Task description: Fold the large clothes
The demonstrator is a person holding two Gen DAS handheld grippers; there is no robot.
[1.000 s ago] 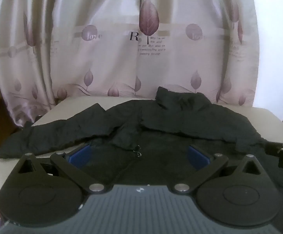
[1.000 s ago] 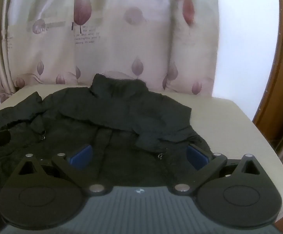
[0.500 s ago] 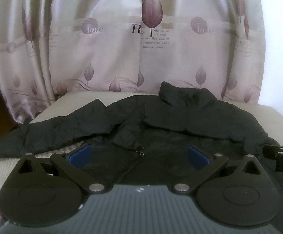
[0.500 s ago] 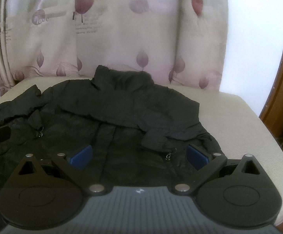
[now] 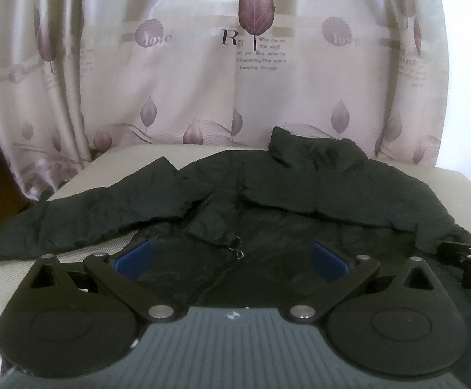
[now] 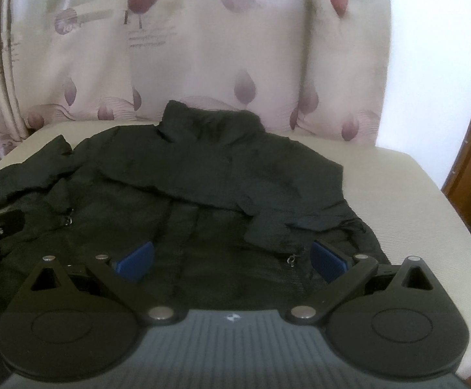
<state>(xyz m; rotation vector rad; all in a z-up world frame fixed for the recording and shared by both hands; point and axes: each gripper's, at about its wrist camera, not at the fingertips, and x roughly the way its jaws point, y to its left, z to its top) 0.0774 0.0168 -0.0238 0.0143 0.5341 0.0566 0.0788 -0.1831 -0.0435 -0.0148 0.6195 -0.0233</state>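
The black jacket (image 5: 300,201) lies spread on the cream tabletop (image 6: 404,201), collar toward the curtain (image 5: 203,64). The left hand-held gripper (image 5: 232,259) and the right hand-held gripper (image 6: 232,261) hover wide apart, holding nothing. The fabric appears thin, soft and probably slippery; take hold at the hem corners or the sleeve (image 5: 83,217) cuff.
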